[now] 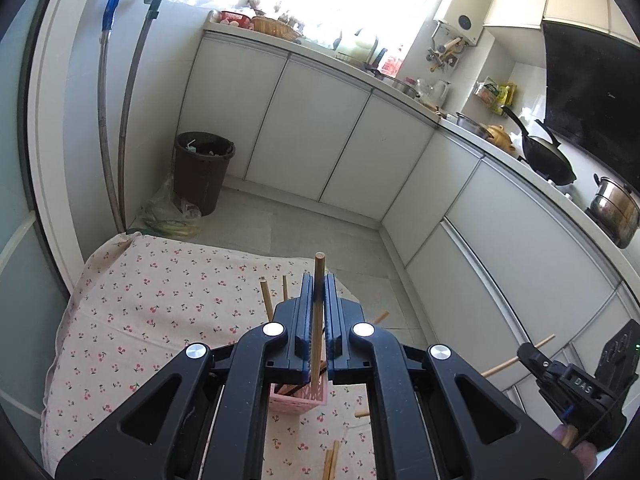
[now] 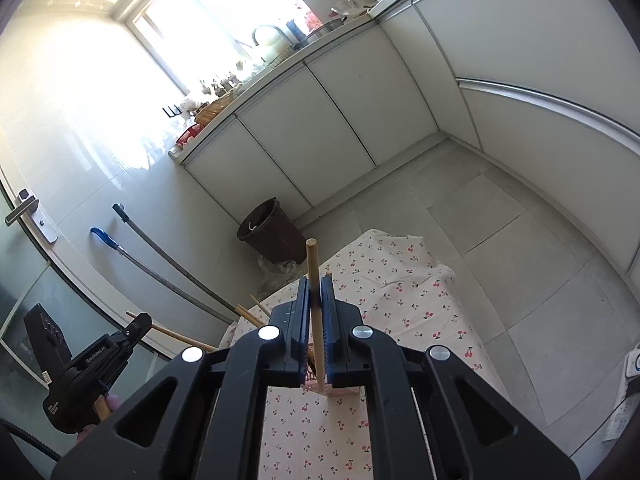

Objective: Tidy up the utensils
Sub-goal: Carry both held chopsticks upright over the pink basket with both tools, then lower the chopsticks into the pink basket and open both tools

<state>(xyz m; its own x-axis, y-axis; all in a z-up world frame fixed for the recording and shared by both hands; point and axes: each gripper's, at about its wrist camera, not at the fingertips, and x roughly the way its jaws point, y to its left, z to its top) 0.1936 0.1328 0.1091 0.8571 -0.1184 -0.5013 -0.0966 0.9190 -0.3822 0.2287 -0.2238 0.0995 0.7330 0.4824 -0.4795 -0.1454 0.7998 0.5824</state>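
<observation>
Chopsticks (image 1: 318, 320) stand clamped, one in each gripper (image 1: 319, 284), above the pink holder (image 1: 300, 398). Upright suits dropping them in, likely.

A dark bin (image 1: 203, 171) stands on the tiled floor (image 1: 320, 224) beside white cabinets (image 1: 320, 128). Two long-handled tools (image 1: 120, 120) lean against the wall. A black wok (image 1: 548, 156) and a steel pot (image 1: 614, 210) sit on the stove, under a bright window (image 2: 208, 20).
</observation>
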